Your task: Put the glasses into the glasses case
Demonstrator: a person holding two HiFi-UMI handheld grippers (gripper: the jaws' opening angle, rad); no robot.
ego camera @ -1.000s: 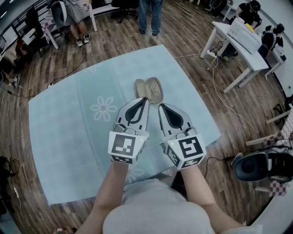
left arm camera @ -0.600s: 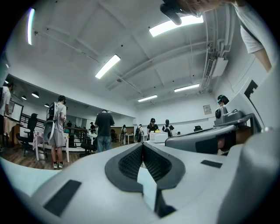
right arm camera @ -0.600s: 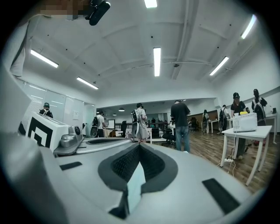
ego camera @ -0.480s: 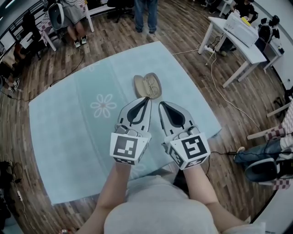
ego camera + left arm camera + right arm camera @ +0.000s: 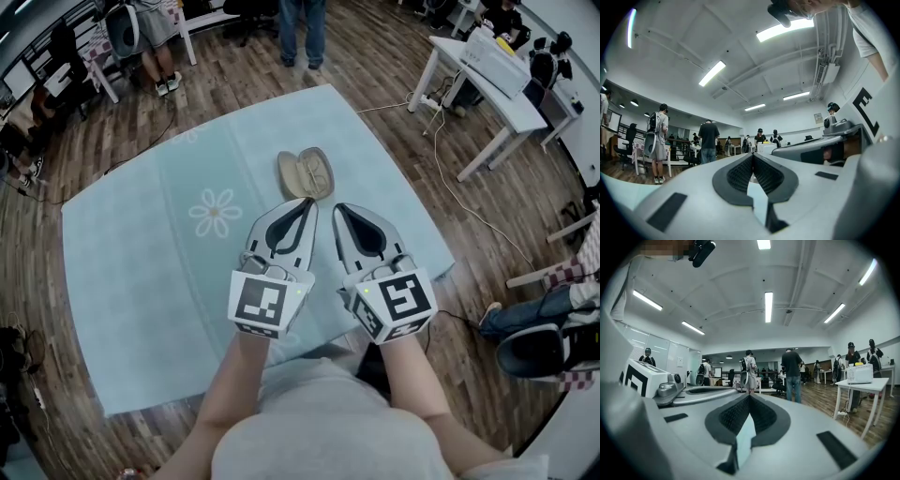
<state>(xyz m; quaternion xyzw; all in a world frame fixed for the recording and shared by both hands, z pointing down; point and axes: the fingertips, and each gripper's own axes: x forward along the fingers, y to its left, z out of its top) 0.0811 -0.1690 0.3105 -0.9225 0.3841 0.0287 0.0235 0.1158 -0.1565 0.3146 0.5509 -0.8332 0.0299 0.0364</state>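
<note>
An open tan glasses case (image 5: 306,174) lies on the light blue tablecloth (image 5: 141,262), past the middle of the table. Thin-framed glasses (image 5: 320,174) rest inside its right half. My left gripper (image 5: 307,202) and right gripper (image 5: 339,207) hover side by side just short of the case, both pointing toward it. Each is shut with nothing between its jaws. In the left gripper view the left gripper (image 5: 752,155) shows its dark pads pressed together at the tip. The right gripper (image 5: 749,396) looks the same in the right gripper view. Neither of those views shows the case.
A white flower print (image 5: 215,213) marks the cloth left of the grippers. A white desk (image 5: 487,75) stands to the right on the wood floor, with a cable (image 5: 459,197) trailing from it. People (image 5: 300,28) stand beyond the table's far edge.
Both grippers have drawn back slightly toward me, still shut and side by side. The case with the glasses lies where it was.
</note>
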